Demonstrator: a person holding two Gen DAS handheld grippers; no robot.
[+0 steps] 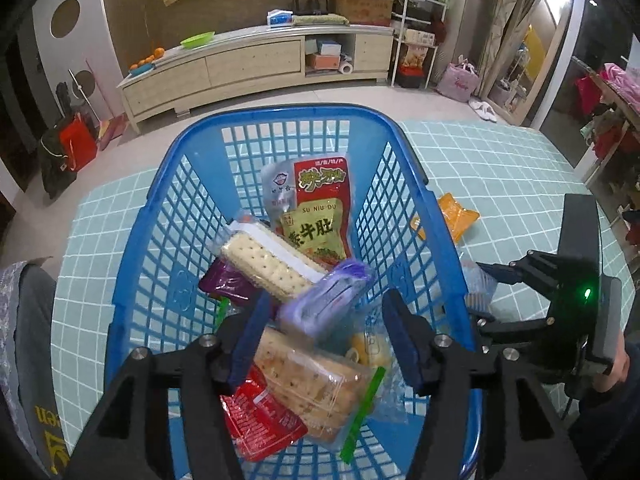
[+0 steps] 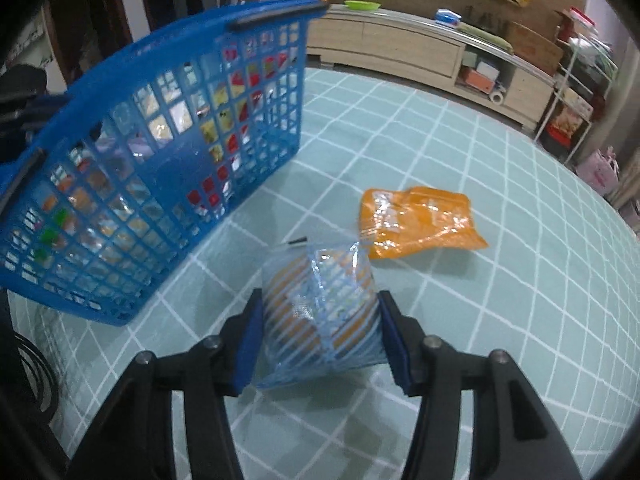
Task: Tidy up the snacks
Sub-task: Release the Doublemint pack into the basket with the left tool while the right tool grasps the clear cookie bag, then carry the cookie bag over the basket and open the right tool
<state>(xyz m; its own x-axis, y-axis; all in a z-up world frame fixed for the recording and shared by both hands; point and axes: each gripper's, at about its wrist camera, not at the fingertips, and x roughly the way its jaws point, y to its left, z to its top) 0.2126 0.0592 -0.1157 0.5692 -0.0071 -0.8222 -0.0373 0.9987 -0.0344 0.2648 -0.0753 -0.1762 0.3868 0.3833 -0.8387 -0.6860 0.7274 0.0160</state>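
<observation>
Fingers (image 2: 250, 340) of the right gripper (image 2: 320, 340) press both sides of a blue-striped clear snack packet (image 2: 320, 312), clamped around it just above the light green checked tablecloth (image 2: 500, 200). Beyond it, an orange snack bag (image 2: 416, 220) lies flat on the cloth, apart from the packet and to the right of the blue plastic basket (image 2: 160, 152).

Over the basket's near end, the left gripper (image 1: 320, 340) hangs with its jaws spread wide and nothing between them. Below it lie a brown cracker pack (image 1: 316, 388) with a red sachet (image 1: 260, 416) at its left (partly under the finger). Farther in, a purple wrapped bar (image 1: 324, 300) is blurred, seemingly loose in the air, beside a pale cracker pack (image 1: 272, 264). At the far end a red-and-green pouch (image 1: 316, 212) leans on the basket wall.
</observation>
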